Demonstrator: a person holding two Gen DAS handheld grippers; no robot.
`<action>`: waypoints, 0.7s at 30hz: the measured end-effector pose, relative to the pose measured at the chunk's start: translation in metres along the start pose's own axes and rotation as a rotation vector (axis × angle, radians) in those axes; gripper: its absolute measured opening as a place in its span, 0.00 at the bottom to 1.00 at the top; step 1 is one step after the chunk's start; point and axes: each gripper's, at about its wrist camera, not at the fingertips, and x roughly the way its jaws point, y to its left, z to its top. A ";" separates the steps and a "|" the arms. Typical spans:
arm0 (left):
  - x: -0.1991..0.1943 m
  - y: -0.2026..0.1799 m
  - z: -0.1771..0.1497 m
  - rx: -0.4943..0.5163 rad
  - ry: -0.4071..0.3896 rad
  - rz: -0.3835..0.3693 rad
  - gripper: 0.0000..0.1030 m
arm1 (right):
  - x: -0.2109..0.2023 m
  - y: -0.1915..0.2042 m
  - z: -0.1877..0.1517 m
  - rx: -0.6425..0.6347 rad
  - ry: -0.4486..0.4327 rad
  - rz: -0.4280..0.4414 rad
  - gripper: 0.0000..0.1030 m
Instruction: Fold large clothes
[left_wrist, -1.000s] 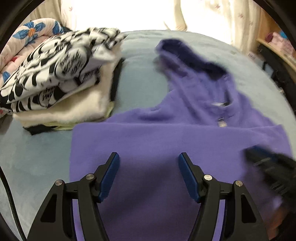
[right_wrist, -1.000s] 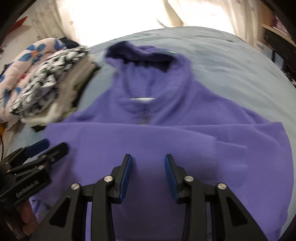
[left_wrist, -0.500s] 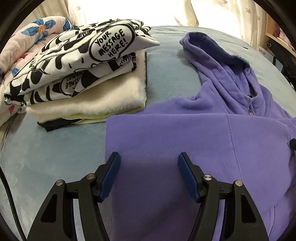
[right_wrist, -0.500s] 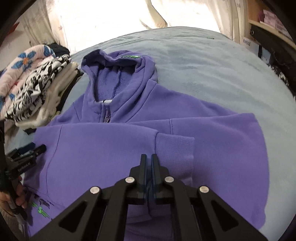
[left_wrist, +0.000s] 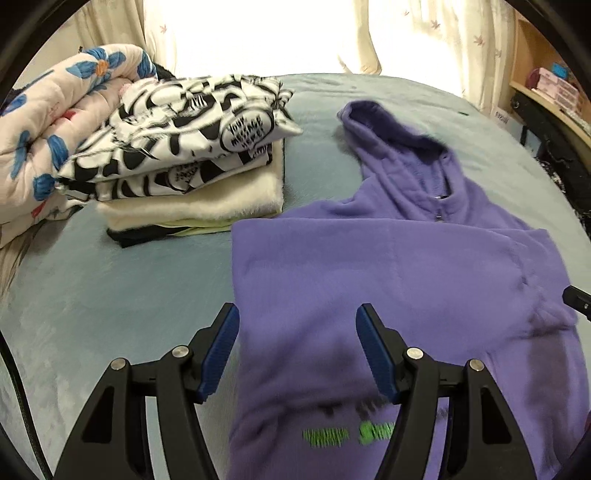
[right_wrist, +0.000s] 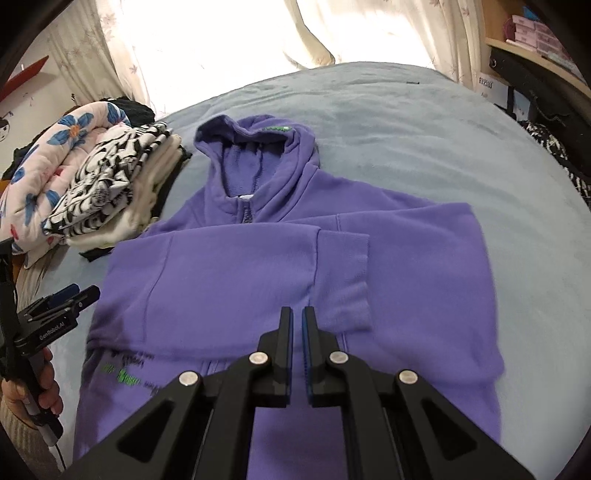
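Observation:
A purple zip hoodie (right_wrist: 258, 266) lies face up on the grey-blue bed, hood toward the window, both sleeves folded across its chest, green lettering near its hem. In the left wrist view the same hoodie (left_wrist: 388, 280) fills the right half. My left gripper (left_wrist: 297, 317) hovers above the hoodie's left edge, open with nothing between its blue pads. My right gripper (right_wrist: 297, 317) is shut and empty, above the hoodie's lower front by the sleeve cuff (right_wrist: 343, 280). The left gripper (right_wrist: 74, 293) also shows at the left edge of the right wrist view, held by a hand.
A stack of folded clothes (left_wrist: 192, 166), black-and-white print on top of cream, sits on the bed (left_wrist: 110, 288) left of the hoodie. A floral quilt (left_wrist: 48, 147) lies behind it. Curtains hang at the back; shelves (right_wrist: 535, 44) stand at the right.
Both grippers have pulled back and risen, so more of the hoodie shows, including its green lettering. The right gripper's jaws closed from open to shut with nothing in them.

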 end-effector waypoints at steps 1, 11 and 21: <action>-0.011 -0.001 -0.003 0.004 -0.008 -0.001 0.63 | -0.009 0.002 -0.004 -0.008 -0.008 -0.002 0.05; -0.116 -0.005 -0.030 0.035 -0.094 -0.007 0.63 | -0.091 0.021 -0.030 -0.061 -0.106 -0.003 0.17; -0.188 0.007 -0.067 0.015 -0.135 0.025 0.63 | -0.157 0.031 -0.065 -0.098 -0.189 -0.007 0.30</action>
